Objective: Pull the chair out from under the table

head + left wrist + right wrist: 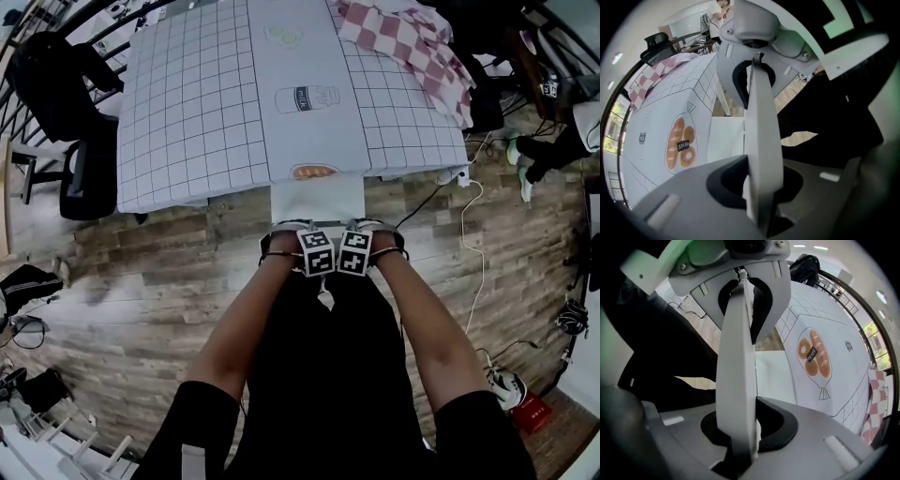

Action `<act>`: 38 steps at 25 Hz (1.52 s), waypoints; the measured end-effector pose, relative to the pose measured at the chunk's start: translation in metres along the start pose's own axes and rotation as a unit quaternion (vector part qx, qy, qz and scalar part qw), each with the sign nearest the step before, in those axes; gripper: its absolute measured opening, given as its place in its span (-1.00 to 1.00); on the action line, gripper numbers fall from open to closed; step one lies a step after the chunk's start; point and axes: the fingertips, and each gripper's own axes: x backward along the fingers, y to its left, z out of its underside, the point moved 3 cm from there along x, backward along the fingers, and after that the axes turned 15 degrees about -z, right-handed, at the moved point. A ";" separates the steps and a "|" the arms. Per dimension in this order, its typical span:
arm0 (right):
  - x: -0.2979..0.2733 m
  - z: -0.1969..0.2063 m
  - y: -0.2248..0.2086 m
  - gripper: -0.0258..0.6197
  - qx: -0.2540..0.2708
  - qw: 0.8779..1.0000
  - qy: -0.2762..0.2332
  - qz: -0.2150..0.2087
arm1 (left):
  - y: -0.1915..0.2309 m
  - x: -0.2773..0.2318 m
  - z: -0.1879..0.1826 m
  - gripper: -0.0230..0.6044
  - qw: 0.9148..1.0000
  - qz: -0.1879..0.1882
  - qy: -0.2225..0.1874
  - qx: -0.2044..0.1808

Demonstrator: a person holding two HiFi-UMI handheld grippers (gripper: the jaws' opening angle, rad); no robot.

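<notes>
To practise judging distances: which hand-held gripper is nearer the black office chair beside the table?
Left. The left hand-held gripper is on the side towards the black office chair; the right hand-held gripper is just beyond it. Both clamp the white chair.
</notes>
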 end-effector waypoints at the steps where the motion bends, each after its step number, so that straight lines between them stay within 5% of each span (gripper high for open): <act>1: -0.001 0.000 0.005 -0.70 0.001 1.000 0.001 -0.001 | -0.005 0.001 0.000 -0.67 1.000 0.000 0.000 0.000; 16: -0.006 0.006 0.021 -0.70 0.053 0.998 0.016 -0.007 | -0.031 0.006 -0.007 -0.67 0.998 -0.002 0.007 0.059; 38: -0.019 0.017 0.072 -0.70 0.069 0.998 0.011 -0.004 | -0.084 0.017 -0.016 -0.66 0.998 0.007 0.005 0.068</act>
